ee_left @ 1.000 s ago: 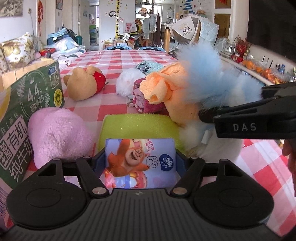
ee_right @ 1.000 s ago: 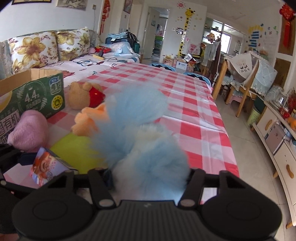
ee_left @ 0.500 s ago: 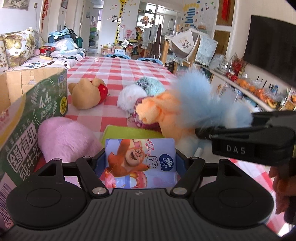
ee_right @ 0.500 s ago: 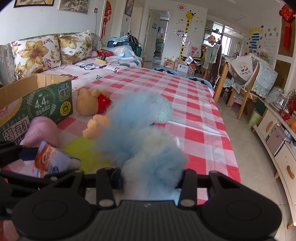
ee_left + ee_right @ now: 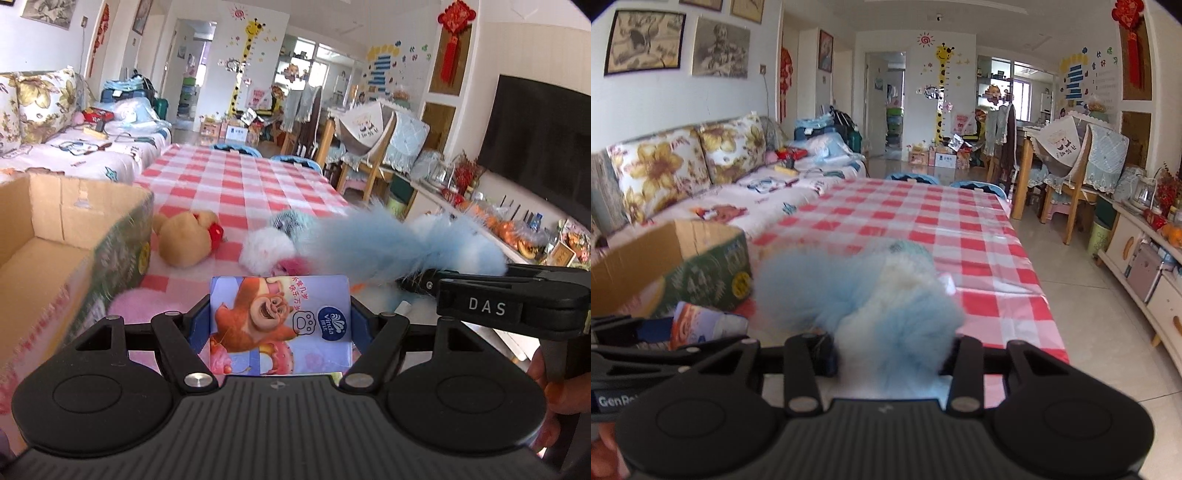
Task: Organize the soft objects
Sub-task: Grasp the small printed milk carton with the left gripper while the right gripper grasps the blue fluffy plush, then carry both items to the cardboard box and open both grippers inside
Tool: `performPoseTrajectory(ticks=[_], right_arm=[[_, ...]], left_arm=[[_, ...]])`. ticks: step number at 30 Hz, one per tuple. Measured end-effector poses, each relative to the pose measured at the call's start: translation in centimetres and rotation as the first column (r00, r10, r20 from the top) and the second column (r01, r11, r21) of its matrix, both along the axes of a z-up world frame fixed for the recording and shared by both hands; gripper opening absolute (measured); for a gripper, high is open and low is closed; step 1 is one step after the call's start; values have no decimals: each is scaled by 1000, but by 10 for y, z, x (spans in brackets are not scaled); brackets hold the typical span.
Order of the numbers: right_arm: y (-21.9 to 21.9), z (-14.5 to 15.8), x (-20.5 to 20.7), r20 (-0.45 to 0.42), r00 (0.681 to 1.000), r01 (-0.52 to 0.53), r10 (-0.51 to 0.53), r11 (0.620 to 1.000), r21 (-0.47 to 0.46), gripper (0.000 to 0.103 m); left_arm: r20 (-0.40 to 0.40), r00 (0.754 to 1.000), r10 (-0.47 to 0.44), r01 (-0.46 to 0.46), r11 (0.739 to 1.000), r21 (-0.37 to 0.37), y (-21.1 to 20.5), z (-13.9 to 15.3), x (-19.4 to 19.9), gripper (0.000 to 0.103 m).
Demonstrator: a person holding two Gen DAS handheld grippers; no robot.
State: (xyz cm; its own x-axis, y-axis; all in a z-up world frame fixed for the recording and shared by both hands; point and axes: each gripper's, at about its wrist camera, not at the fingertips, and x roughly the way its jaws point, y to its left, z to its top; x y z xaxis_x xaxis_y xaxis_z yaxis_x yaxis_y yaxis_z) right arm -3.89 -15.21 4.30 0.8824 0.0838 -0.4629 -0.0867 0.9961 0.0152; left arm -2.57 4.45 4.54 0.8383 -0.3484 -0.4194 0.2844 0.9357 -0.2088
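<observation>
- my left gripper (image 5: 280, 325) is clamping the tissue pack (image 5: 279, 325) flat, ready for the cardboard box (image 5: 62, 236).
- my right gripper (image 5: 891, 354) is squeezing narrow on the blue fluffy toy (image 5: 882, 306), so it cannot slip.

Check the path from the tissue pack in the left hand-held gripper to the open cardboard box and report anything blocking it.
Nothing visible blocks it. The tissue pack sits in the left hand-held gripper, and the cardboard box stands open just to its left, with only the box's near wall to clear.
</observation>
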Motion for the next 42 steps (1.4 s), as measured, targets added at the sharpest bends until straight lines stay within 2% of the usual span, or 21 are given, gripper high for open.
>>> performPoseTrajectory(ticks=[10,18,25,35,42], right_arm=[[24,31,6,64,996,-72,64,988,137,40],[67,53,18,118,979,-184,167,971,154,40],[123,54,29,110,948,-313,297,931,187,40],[193,43,40,107,891,-453,441,879,147,41],[227,27,42,90,847,-530,523,844,78,41]], left_arm=[[38,996,84,-82,995,-59,37,26,-3,89],[59,981,186,-180,979,-92,78,42,-8,89],[46,942,331,-324,938,-121,128,49,-10,89],[8,871,490,-484,862,-148,195,49,-15,89],[-12,856,518,-513,845,-152,206,46,-14,89]])
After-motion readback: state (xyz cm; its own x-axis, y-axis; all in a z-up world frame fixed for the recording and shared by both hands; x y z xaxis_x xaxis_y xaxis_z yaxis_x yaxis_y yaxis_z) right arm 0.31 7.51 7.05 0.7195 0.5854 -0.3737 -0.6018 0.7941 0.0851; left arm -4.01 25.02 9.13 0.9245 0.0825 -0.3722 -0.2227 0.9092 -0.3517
